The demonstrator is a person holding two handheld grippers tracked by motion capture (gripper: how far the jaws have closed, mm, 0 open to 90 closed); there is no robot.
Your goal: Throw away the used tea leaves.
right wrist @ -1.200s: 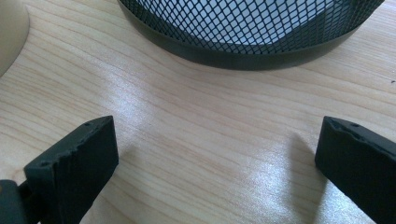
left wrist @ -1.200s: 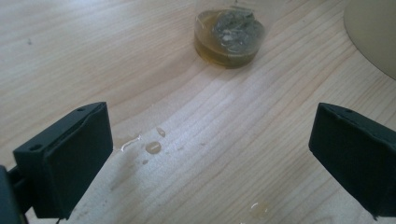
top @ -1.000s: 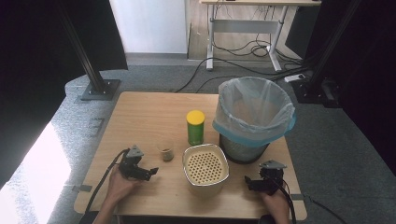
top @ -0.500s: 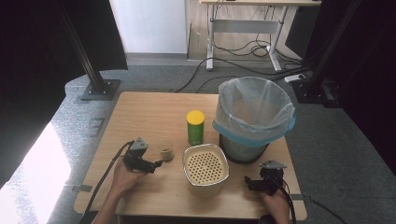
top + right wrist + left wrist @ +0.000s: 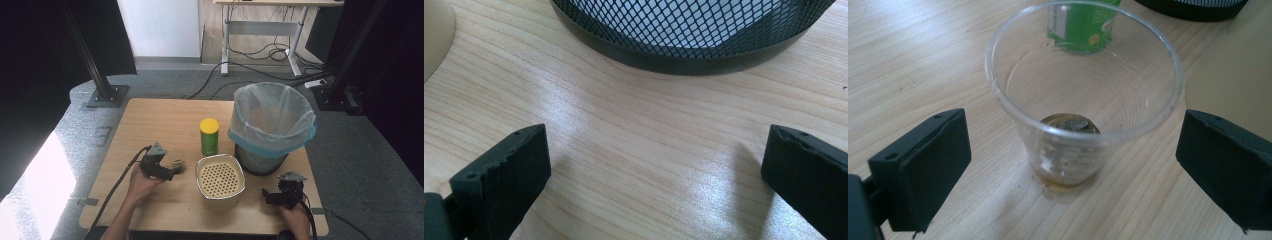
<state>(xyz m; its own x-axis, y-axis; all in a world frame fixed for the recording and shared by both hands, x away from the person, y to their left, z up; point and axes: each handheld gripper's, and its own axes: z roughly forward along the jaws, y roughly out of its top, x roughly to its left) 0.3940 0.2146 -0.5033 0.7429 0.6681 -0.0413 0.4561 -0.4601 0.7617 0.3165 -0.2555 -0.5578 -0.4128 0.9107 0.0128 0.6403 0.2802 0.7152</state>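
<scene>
A clear plastic cup (image 5: 1083,100) stands upright on the wooden table with brown dregs and a small lump at its bottom. My left gripper (image 5: 1073,175) is open, one jaw on each side of the cup, neither touching it. From above, the cup (image 5: 176,157) sits just ahead of the left gripper (image 5: 162,167). My right gripper (image 5: 280,195) rests open near the table's front right, its jaws (image 5: 659,180) wide over bare wood before the black mesh bin (image 5: 689,35).
A green can with a yellow lid (image 5: 209,136) stands mid-table. A cream perforated container (image 5: 220,180) sits in front of it. The mesh bin with a pale liner (image 5: 272,125) stands at the right. The far left of the table (image 5: 150,120) is bare wood.
My left gripper has moved forward and right toward the cup until its jaws flank it. The right gripper has stayed in place.
</scene>
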